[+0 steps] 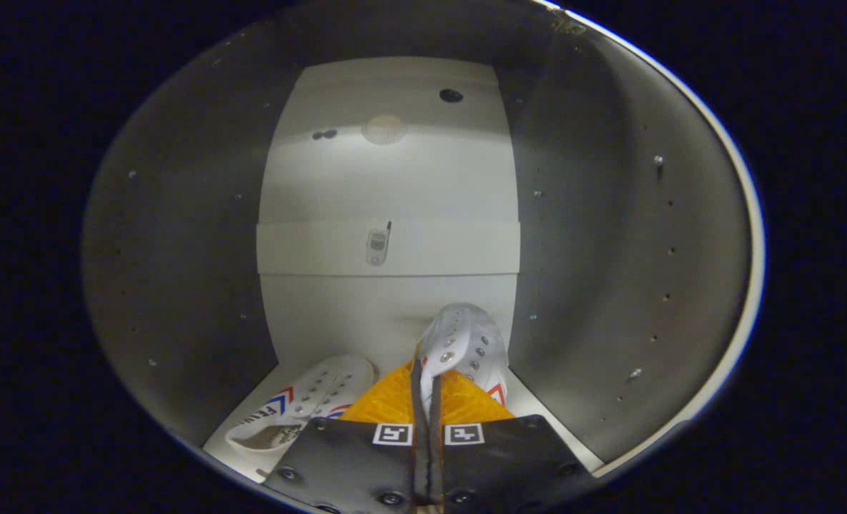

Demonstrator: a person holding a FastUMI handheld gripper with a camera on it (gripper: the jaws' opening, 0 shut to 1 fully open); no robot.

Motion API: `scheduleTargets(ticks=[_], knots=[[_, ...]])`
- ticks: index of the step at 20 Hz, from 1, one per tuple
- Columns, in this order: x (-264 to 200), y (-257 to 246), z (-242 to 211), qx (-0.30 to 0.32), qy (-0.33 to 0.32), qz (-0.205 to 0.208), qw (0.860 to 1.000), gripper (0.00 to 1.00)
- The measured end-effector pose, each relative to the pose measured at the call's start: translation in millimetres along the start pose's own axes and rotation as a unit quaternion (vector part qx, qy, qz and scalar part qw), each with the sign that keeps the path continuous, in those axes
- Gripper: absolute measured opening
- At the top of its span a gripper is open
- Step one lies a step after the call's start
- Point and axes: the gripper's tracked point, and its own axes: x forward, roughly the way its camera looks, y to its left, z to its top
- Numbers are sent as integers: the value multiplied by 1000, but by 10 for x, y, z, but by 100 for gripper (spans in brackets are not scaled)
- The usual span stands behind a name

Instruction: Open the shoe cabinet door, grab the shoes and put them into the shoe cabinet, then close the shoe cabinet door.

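White lace-up canvas shoe (466, 343) was held pinched by its edge between the nearly closed fingers of the gripper (427, 385) inside the white cabinet (387, 185), beside its mate (309, 407). Placing seemed underway; release, withdrawal and door closing were judged next.

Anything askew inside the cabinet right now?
Nothing damaged. One shoe lies flat on the cabinet floor; the second shoe is tilted toe-up, pinched in the gripper, not yet set down.
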Motion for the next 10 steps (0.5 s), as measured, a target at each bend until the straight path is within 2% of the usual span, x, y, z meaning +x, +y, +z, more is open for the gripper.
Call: scheduleTargets(ticks=[5,10], knots=[[236,30,-234,3,43,7,999,2],[277,14,-278,10,55,1,998,3]])
